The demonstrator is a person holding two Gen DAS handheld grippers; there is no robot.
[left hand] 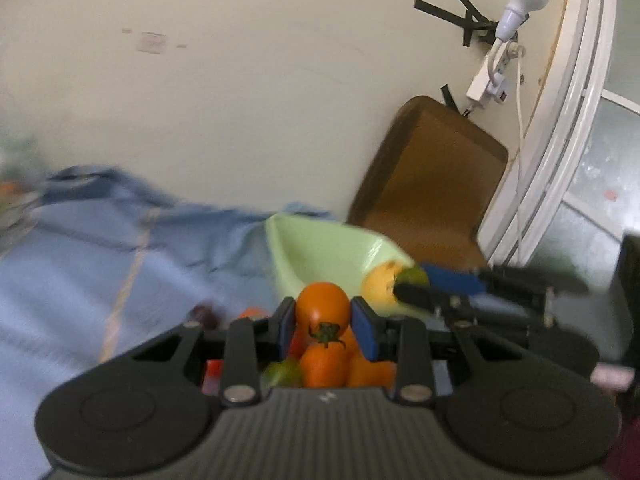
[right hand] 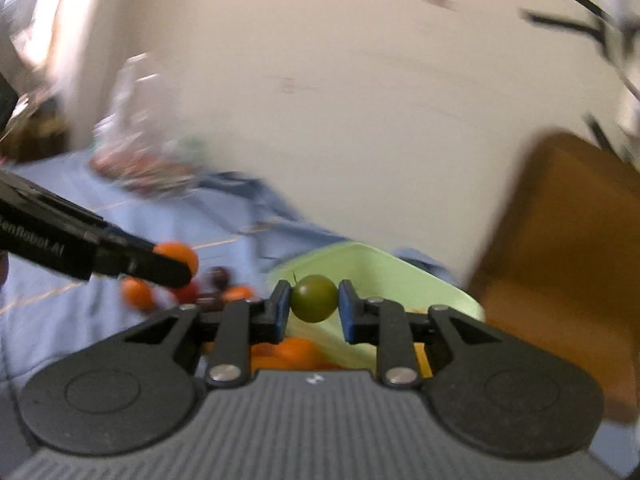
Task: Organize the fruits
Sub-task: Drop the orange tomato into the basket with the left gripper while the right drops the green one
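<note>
Left gripper (left hand: 323,322) clamped on an orange tomato (left hand: 322,309), blue pads (left hand: 365,330) pressed to both its sides, green calyx facing the camera. Right gripper (right hand: 313,306) clamped on a green tomato (right hand: 313,298); its left pad touches, contact on the right pad is unclear through blur. Both fruits are held off the cloth. Light green tray (left hand: 316,248) lies just ahead of both grippers; in the right wrist view the green tomato sits over its near end, far rim (right hand: 384,258) open and raised. A yellow fruit (left hand: 378,284) sits at the tray's right edge, touching the right gripper's finger tip in the left wrist view. Loose pile below the left gripper: orange tomatoes (left hand: 324,364), one greenish (left hand: 284,374), a dark one (left hand: 206,314) slightly apart. Blue cloth (left hand: 100,264) is bare to the left, with folds bunched along the wall (left hand: 240,100). A brown chair back (left hand: 432,184) stands close behind the tray on the right, bounding that side. The two grippers are near each other, fingers converging by the tray. Both views are motion-blurred.
</note>
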